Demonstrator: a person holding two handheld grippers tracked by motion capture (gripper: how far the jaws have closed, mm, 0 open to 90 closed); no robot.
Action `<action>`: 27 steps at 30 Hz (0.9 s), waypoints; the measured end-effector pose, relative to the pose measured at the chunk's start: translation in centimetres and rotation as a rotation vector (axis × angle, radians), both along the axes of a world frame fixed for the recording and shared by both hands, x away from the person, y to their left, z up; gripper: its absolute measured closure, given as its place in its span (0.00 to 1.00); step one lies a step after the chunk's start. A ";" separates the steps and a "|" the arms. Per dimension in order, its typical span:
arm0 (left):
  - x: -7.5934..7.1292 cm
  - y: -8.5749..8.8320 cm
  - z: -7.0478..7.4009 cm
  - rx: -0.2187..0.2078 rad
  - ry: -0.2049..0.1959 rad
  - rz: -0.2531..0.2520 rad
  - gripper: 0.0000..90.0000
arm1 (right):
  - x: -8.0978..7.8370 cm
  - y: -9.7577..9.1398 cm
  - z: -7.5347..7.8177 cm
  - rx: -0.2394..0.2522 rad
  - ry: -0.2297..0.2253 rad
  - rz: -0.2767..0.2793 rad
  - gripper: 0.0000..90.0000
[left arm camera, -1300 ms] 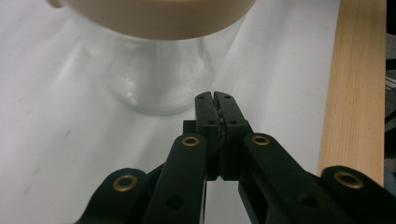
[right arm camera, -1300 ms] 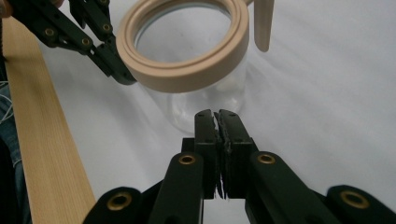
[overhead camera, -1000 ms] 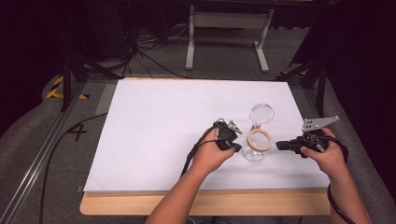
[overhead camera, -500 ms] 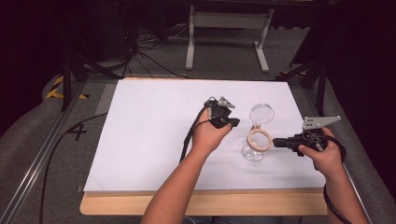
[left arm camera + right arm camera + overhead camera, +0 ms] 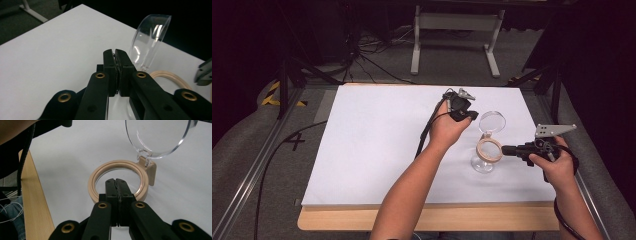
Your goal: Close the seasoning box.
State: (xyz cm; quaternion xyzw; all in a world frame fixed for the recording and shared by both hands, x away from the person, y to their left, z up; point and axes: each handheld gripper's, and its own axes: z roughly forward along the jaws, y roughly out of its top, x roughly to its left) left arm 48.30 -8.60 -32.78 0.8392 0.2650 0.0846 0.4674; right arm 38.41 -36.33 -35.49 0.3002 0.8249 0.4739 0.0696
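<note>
A small clear jar (image 5: 482,163) with a tan ring rim (image 5: 488,149) stands on the white table top (image 5: 377,150), right of centre. Its round clear lid (image 5: 492,121) is hinged up and back. My right gripper (image 5: 504,150) is shut, its tips lying over the near edge of the tan rim (image 5: 100,176), under the lid (image 5: 157,137). I cannot tell whether it pinches anything. My left gripper (image 5: 471,116) is shut and empty, just left of the lid. In the left gripper view its jaws (image 5: 116,52) point past the lid (image 5: 150,37) and the rim (image 5: 172,76).
The white sheet lies on a wooden table whose front edge (image 5: 422,219) shows at the bottom. Open white surface spreads to the left and far side. A metal stand (image 5: 452,30) and cables (image 5: 362,55) sit on the floor beyond the table.
My left gripper has moved away from the tan rim toward the far side and now sits beside the raised lid. The right gripper and the jar have stayed put.
</note>
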 end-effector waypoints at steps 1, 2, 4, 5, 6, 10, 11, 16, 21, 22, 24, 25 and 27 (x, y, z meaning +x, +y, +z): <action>0.1 -0.1 0.0 -0.003 -0.002 -0.001 0.98 | 0.0 0.0 0.0 0.001 -0.007 -0.001 1.00; 0.1 -0.2 0.0 -0.010 0.000 -0.002 0.98 | 0.0 0.0 0.1 0.000 -0.009 -0.003 1.00; 0.1 -0.3 0.0 -0.012 0.005 -0.011 0.98 | 0.0 0.0 0.1 0.003 -0.011 -0.004 1.00; 0.1 -0.4 0.0 -0.012 0.000 -0.015 0.98 | 0.1 0.0 0.1 0.003 -0.012 -0.005 1.00; 0.0 -0.5 0.1 -0.009 -0.002 -0.024 0.98 | 0.1 0.0 0.1 0.003 -0.012 -0.006 1.00; -0.3 -0.8 0.1 -0.015 -0.001 -0.033 0.99 | 0.2 -0.1 0.0 0.003 -0.012 -0.009 1.00; -0.3 -0.7 0.1 -0.006 -0.008 -0.042 0.99 | 0.2 0.0 0.1 0.003 -0.012 -0.009 1.00; -0.6 -0.9 0.1 -0.006 -0.007 -0.049 0.99 | 0.2 0.0 0.1 0.006 -0.015 -0.008 1.00; -1.4 -1.0 0.4 0.026 -0.039 -0.079 0.99 | 0.2 0.0 0.1 0.006 -0.016 -0.009 1.00; -1.6 -1.0 0.4 0.031 -0.042 -0.084 0.99 | 0.2 0.0 0.1 0.007 -0.016 -0.011 1.00; -1.8 -1.0 0.4 0.022 -0.039 -0.085 0.98 | 0.2 0.0 0.2 0.005 -0.018 -0.009 1.00; -2.3 -0.8 0.4 0.019 -0.037 -0.098 0.98 | 0.2 0.0 0.2 0.005 -0.017 -0.009 1.00; -2.7 -0.7 0.6 0.031 -0.046 -0.116 0.98 | 0.2 0.0 0.2 0.004 -0.013 -0.009 1.00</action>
